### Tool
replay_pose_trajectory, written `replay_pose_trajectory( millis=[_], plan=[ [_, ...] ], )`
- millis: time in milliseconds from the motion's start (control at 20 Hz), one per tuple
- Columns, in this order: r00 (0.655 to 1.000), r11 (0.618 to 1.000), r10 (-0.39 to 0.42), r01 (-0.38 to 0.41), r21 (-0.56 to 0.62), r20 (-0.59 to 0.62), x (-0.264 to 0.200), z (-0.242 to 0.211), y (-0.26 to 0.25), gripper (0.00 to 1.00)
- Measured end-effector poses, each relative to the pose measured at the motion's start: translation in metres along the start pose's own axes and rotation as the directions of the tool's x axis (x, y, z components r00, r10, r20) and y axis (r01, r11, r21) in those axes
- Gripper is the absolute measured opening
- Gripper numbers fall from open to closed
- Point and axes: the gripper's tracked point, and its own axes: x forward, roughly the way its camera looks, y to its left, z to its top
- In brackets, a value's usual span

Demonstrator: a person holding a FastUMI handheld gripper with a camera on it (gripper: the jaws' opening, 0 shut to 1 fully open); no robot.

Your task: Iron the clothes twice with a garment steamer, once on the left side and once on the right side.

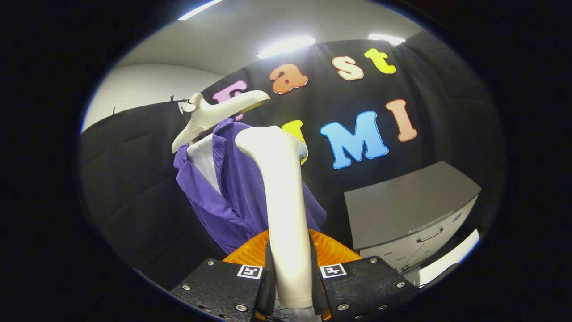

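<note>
The tongs (290, 286) are clamped on one garment steamer (281, 197): both fingers (268, 279) press its pale handle from either side, and the handle rises upright from between them to a rounded head. Just behind the fingers sits one orange ribbed part (333, 251), its nature unclear. Beyond the steamer hangs one purple garment (237, 197) on one white hanger (210, 114), with white lining showing at its collar. Off to the side stands one grey cabinet (409, 205) with a single drawer handle.
</note>
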Motion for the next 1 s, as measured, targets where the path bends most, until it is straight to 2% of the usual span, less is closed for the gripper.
replay_pose_trajectory(
  millis=[400, 550, 800, 1000],
  plan=[
    [0.985, 0.978, -0.054, 0.085, -0.192, 0.161, 0.033, 0.021, 0.051, 0.32],
    [0.961, 0.942, -0.12, 0.189, -0.276, 0.251, 0.046, 0.029, 0.048, 0.33],
    [0.94, 0.916, -0.147, 0.247, -0.317, 0.308, 0.061, 0.02, 0.053, 0.34],
    [0.94, 0.919, -0.149, 0.246, -0.308, 0.307, 0.064, 0.013, 0.054, 0.34]
  ],
)
